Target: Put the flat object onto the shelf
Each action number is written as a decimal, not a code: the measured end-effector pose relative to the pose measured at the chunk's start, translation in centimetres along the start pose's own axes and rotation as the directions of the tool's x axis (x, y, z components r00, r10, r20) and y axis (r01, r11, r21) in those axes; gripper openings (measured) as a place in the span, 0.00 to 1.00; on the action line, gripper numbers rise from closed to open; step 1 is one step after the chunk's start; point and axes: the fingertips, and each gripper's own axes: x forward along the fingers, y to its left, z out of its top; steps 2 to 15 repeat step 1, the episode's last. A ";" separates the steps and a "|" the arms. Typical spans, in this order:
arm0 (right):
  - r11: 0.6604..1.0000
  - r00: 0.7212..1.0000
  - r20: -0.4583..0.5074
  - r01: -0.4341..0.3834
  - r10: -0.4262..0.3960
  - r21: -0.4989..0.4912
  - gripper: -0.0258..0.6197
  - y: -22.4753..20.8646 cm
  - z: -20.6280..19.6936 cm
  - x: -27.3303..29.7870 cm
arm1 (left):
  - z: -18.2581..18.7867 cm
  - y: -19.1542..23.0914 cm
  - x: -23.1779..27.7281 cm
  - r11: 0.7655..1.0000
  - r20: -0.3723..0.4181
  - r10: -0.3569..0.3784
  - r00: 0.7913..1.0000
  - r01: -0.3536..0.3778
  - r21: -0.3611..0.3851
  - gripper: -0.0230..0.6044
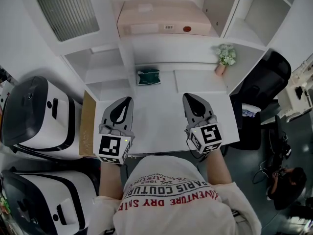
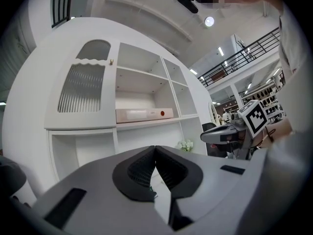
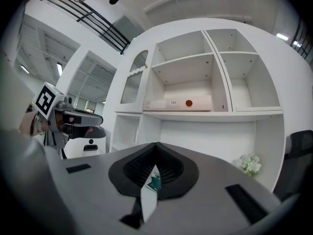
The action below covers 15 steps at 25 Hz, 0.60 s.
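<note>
**Both grippers at rest over the near edge of the bench.** My left gripper [image 1: 126, 104] and right gripper [image 1: 191, 101] had their jaws closed tip to tip, with nothing between them.

The flat box [image 1: 164, 17], which I judged to be the task's thing, lay on the shelf [image 3: 234, 114], above and well ahead of both jaws. A green packet [image 1: 148, 76] lay on the bench [image 1: 161, 126], ahead of the two jaws and between their lines.

**Hazards.**
- If the packet was also meant for the shelf, closed jaws driven at it would push it along the bench rather than grasp it.
- A careless reach by the right jaws could tip the flowers [image 1: 225, 57], ahead and to their right.
- Whether the box sat fully back on the shelf, I could not tell.

**Views.**
- Only the head view showed the packet whole. The gripper views caught just a green sliver below the closed tips.
- The gripper views alone showed the box's front face, with its label and red dot.
- Each gripper view also showed the other gripper.
</note>
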 end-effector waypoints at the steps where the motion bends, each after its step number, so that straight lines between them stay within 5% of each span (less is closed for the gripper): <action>1: 1.000 1.000 0.000 0.002 -0.002 0.015 0.08 -0.1 0.0 0.0 | 0.0 0.0 0.0 1.000 0.001 0.001 1.000 -0.001 0.000 0.06; 15: 1.000 1.000 0.000 0.002 -0.002 0.015 0.08 -0.1 0.0 0.0 | 0.0 0.0 0.0 1.000 0.001 0.001 1.000 -0.001 0.000 0.06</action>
